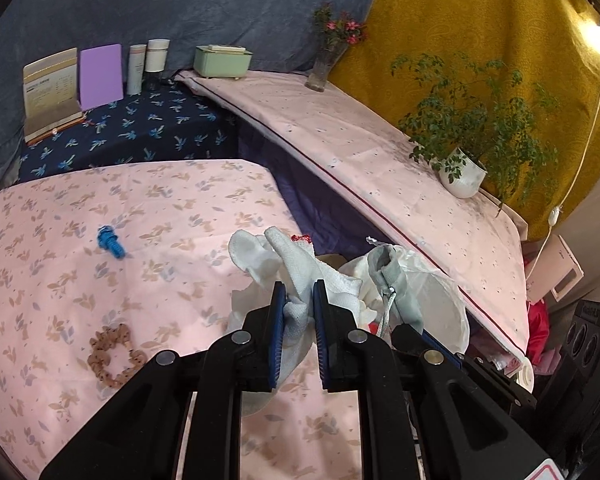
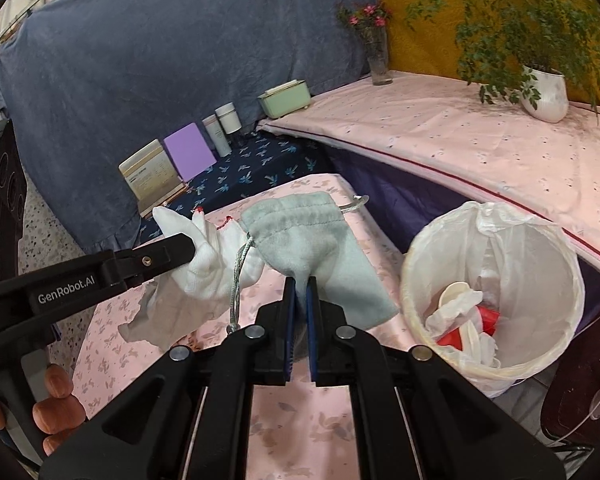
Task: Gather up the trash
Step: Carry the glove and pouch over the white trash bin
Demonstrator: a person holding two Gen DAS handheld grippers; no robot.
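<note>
My left gripper point(image 1: 298, 286) is shut on a white knitted glove point(image 1: 300, 264) with red trim, held above the pink flowered tablecloth point(image 1: 100, 200). A crumpled white tissue point(image 1: 244, 250) hangs with the glove. In the right wrist view the left gripper point(image 2: 186, 246) comes in from the left with the glove point(image 2: 212, 268). My right gripper point(image 2: 300, 282) is shut on a grey-green drawstring pouch point(image 2: 312, 236), right beside the glove. The white-lined trash bin point(image 2: 540, 280) stands to the right of the table edge and below it. It holds a red cup point(image 2: 488, 318) and white scraps.
A blue plastic bolt point(image 1: 110, 242) and a brown scrunchie point(image 1: 114, 360) lie on the tablecloth. Books, a purple board point(image 1: 101, 76), bottles and a green box point(image 1: 222, 62) stand at the back. A vase point(image 1: 324, 66) and a potted plant point(image 1: 462, 172) sit on the pink ledge.
</note>
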